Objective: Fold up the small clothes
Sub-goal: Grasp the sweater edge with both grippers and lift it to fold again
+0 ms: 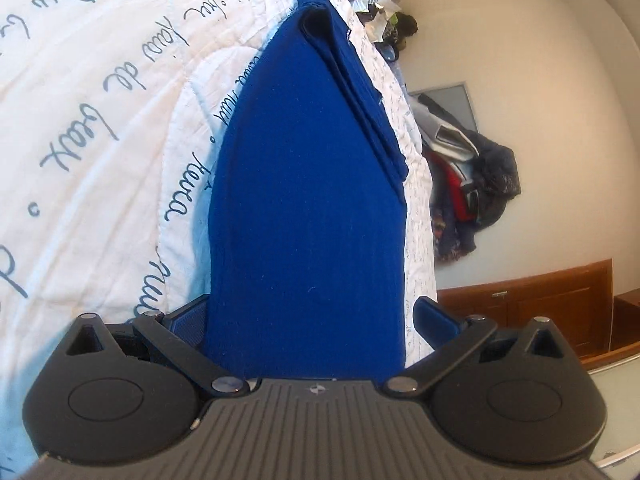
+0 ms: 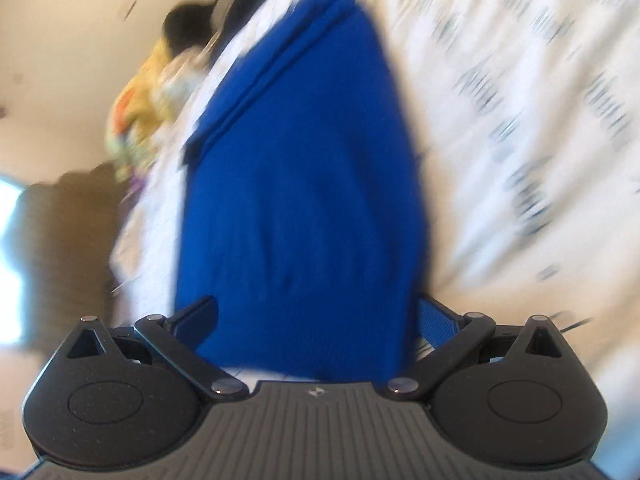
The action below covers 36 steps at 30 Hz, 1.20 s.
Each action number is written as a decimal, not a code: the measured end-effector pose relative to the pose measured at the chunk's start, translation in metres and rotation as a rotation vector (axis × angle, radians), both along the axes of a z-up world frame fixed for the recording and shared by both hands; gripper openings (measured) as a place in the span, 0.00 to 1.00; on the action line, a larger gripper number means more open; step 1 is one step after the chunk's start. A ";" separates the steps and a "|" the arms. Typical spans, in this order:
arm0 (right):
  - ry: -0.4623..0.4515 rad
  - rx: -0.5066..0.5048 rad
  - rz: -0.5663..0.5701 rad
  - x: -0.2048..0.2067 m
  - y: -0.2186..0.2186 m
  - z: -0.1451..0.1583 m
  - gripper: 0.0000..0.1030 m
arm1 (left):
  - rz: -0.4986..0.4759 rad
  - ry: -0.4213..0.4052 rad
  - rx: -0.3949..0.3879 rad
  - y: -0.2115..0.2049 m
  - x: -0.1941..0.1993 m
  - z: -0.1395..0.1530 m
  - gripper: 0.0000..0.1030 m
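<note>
A blue knitted garment lies folded on a white quilt printed with script. One folded layer runs along its far right edge. My left gripper is open wide, and the garment's near end fills the gap between its blue-padded fingers. The right wrist view is blurred by motion. In it the same blue garment fills the gap of my right gripper, which is also open wide, its fingers flanking the cloth. The near edge of the cloth is hidden behind each gripper body.
The quilt's edge runs just right of the garment. Beyond it lie a pile of dark and red clothes, a wooden cabinet and a pale wall. Yellow and orange items lie past the quilt's left edge in the right wrist view.
</note>
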State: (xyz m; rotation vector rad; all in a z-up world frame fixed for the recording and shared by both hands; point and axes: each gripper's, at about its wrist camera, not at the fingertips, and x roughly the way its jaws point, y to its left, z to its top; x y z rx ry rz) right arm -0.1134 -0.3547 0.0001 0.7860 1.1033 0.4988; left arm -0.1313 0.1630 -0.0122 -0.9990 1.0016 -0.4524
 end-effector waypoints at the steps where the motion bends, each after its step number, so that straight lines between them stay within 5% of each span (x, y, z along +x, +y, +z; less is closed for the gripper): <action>1: 0.008 0.027 0.036 0.002 0.003 -0.002 1.00 | 0.001 0.005 0.005 0.002 0.001 0.001 0.97; 7: 0.024 0.079 0.034 0.000 0.002 -0.006 0.98 | -0.008 0.020 0.074 0.007 0.007 0.006 0.79; 10: 0.028 0.041 0.016 -0.007 -0.004 -0.007 0.69 | -0.072 0.010 0.125 -0.001 0.007 0.011 0.78; 11: 0.038 0.023 0.010 -0.008 -0.005 -0.007 0.49 | -0.086 0.004 0.154 -0.006 0.006 0.012 0.75; 12: 0.054 -0.006 0.004 -0.009 -0.007 -0.008 0.22 | -0.104 0.001 0.196 -0.011 0.006 0.014 0.58; 13: 0.072 -0.033 0.000 -0.009 -0.010 -0.012 0.12 | -0.121 0.009 0.243 -0.015 0.006 0.014 0.28; 14: 0.076 -0.026 -0.004 -0.011 -0.013 -0.015 0.07 | -0.129 0.028 0.291 -0.019 0.007 0.012 0.12; 18: 0.046 -0.025 -0.020 -0.013 -0.015 -0.018 0.05 | -0.134 0.012 0.350 -0.024 0.011 0.017 0.05; 25: -0.148 0.126 -0.045 0.032 -0.018 0.023 0.05 | -0.112 -0.231 0.253 -0.019 0.076 0.082 0.05; 30: -0.288 0.168 -0.108 0.137 -0.025 0.048 0.06 | -0.026 -0.351 0.260 -0.020 0.187 0.118 0.05; 36: -0.270 0.193 -0.219 0.302 -0.028 0.037 0.06 | 0.055 -0.360 0.393 -0.048 0.330 0.128 0.05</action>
